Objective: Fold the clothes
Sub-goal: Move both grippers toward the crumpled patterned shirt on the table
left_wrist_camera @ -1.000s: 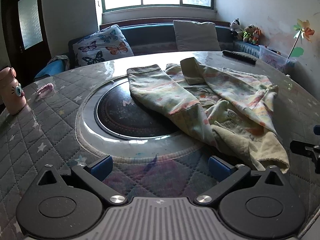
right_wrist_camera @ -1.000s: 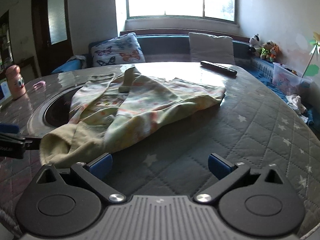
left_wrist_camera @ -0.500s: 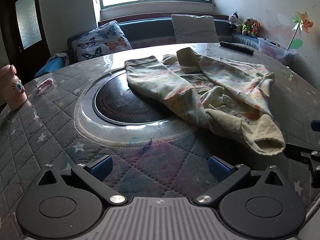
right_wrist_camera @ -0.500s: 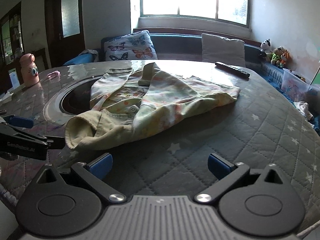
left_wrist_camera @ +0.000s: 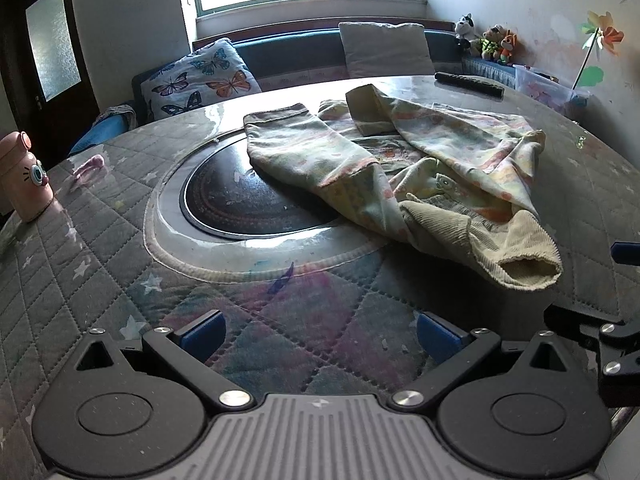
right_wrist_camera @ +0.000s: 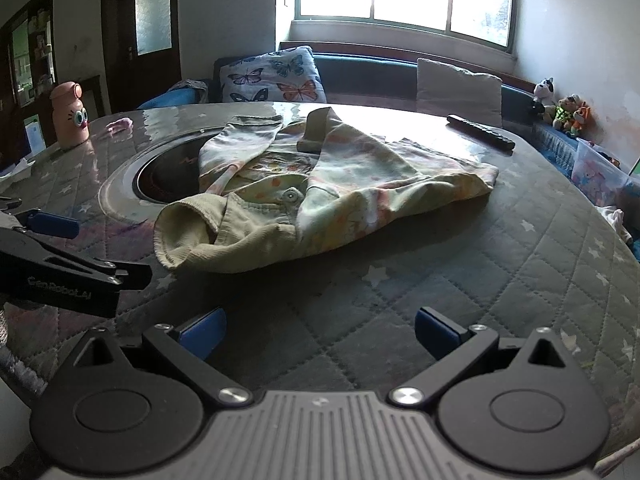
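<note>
A pale yellow patterned garment (left_wrist_camera: 400,168) lies crumpled on the round quilted table (left_wrist_camera: 100,240), partly over the dark round hob. Its ribbed cuff (left_wrist_camera: 524,268) points toward me. It also shows in the right wrist view (right_wrist_camera: 320,188). My left gripper (left_wrist_camera: 320,332) is open and empty, above the table short of the garment. My right gripper (right_wrist_camera: 318,330) is open and empty, short of the garment's near edge. The left gripper's fingers (right_wrist_camera: 52,224) show at the left of the right wrist view.
A dark round hob (left_wrist_camera: 248,196) is set in the table's middle. A pink bottle (left_wrist_camera: 24,180) stands at the left edge. A black remote (left_wrist_camera: 468,84) lies at the far side. A bench with cushions (left_wrist_camera: 200,80) runs behind.
Both grippers have drawn back from the garment and risen a little. The garment lies as it did, slightly further off in both views.
</note>
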`<action>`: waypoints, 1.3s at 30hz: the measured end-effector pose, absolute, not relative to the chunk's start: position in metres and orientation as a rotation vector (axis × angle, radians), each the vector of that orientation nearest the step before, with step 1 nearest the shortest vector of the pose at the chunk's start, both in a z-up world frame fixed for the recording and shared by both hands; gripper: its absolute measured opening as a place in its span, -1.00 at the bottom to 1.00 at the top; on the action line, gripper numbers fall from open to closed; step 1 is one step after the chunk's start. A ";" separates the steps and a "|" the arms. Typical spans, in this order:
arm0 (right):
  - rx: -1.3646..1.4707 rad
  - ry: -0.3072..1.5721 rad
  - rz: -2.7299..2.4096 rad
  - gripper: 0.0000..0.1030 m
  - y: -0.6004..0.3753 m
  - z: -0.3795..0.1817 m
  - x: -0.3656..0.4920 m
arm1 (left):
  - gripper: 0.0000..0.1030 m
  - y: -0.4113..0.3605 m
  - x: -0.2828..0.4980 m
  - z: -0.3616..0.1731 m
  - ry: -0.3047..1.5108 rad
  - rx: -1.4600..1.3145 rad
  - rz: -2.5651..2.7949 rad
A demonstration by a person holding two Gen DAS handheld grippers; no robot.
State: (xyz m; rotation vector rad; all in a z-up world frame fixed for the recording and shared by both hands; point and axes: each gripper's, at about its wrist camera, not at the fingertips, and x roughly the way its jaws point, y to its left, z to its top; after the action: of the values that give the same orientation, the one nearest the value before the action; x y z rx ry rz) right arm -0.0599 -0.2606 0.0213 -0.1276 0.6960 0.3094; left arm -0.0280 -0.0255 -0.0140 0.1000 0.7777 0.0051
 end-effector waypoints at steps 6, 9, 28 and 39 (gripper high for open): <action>-0.135 0.696 0.322 0.98 -0.258 0.021 -0.061 | 1.00 -0.029 -0.028 -0.014 0.781 0.106 0.002; -0.139 0.696 0.329 0.98 -0.257 0.021 -0.062 | 1.00 -0.030 -0.026 -0.015 0.784 0.112 0.000; -0.151 0.667 0.330 0.98 -0.247 0.029 -0.049 | 1.00 -0.029 -0.013 -0.014 0.786 0.113 -0.003; -0.129 0.632 0.343 0.98 -0.253 0.048 -0.041 | 1.00 -0.024 0.001 -0.008 0.773 0.118 0.006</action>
State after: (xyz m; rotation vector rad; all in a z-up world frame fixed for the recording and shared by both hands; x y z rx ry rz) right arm -0.0407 -0.2532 0.0478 -0.1293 0.6321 0.3433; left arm 0.0006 -0.0242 -0.0078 0.1177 0.7726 0.0055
